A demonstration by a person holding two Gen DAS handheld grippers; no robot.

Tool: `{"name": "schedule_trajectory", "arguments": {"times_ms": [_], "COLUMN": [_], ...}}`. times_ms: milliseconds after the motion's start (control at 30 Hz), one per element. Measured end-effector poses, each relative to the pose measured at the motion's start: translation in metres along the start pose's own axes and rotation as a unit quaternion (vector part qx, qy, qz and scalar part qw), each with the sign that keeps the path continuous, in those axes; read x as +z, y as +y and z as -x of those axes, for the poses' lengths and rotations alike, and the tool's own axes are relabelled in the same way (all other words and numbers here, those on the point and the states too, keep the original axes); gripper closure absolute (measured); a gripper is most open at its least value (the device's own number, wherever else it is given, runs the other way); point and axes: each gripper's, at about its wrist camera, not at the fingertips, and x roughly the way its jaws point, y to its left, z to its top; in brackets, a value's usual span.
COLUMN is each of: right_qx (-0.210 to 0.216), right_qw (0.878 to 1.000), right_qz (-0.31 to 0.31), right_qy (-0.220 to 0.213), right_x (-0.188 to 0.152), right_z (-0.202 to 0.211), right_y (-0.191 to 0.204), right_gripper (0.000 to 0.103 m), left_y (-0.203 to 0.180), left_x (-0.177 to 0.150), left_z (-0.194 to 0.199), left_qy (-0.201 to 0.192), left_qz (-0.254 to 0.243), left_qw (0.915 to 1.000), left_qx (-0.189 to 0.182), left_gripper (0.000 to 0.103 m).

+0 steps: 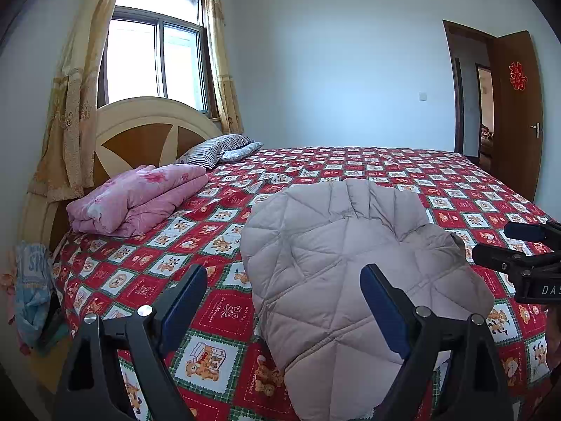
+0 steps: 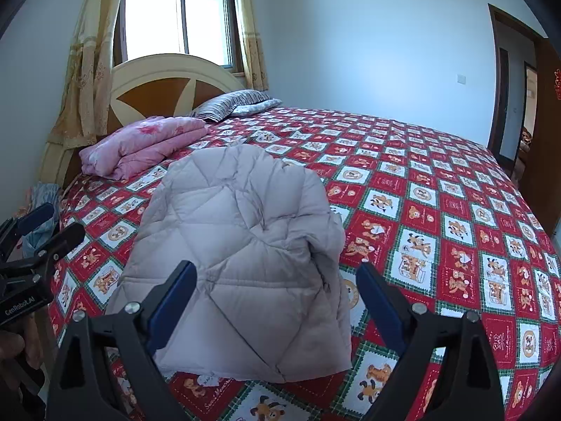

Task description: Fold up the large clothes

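A pale grey-pink quilted down jacket [image 1: 336, 263] lies folded into a compact bundle on the red patterned bedspread [image 1: 455, 189]. It also shows in the right wrist view [image 2: 245, 245]. My left gripper [image 1: 284, 301] is open and empty, hovering above the jacket's near left edge. My right gripper [image 2: 277, 298] is open and empty, hovering above the jacket's near right part. The right gripper shows at the right edge of the left wrist view [image 1: 519, 249], open. The left gripper shows at the left edge of the right wrist view [image 2: 49, 224], open.
A folded pink quilt [image 1: 136, 200] and striped pillows [image 1: 217, 149] lie near the headboard [image 1: 147, 133]. Clothes hang beside the bed at the left [image 1: 33, 291]. A window with curtains [image 1: 154, 59] is behind. An open brown door [image 1: 515, 112] stands at the right.
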Motion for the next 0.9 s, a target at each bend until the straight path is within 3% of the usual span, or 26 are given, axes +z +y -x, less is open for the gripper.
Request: {"name": "schedule_trajectory", "arguments": {"times_ms": [900], "right_qx": [0.003], "right_qw": [1.0], "right_qz": [-0.003], "right_qy": [0.004], "right_x": [-0.0042], "right_z": [0.0019], "right_y": [0.0], "right_gripper": [0.008], "left_y": [0.0016], "left_x": [-0.0008], "left_z": [-0.0013], "left_qy": [0.001], "left_qz": [0.0], "left_qw": [1.0], "left_qx": [0.0], "left_gripper": [0.013]}}
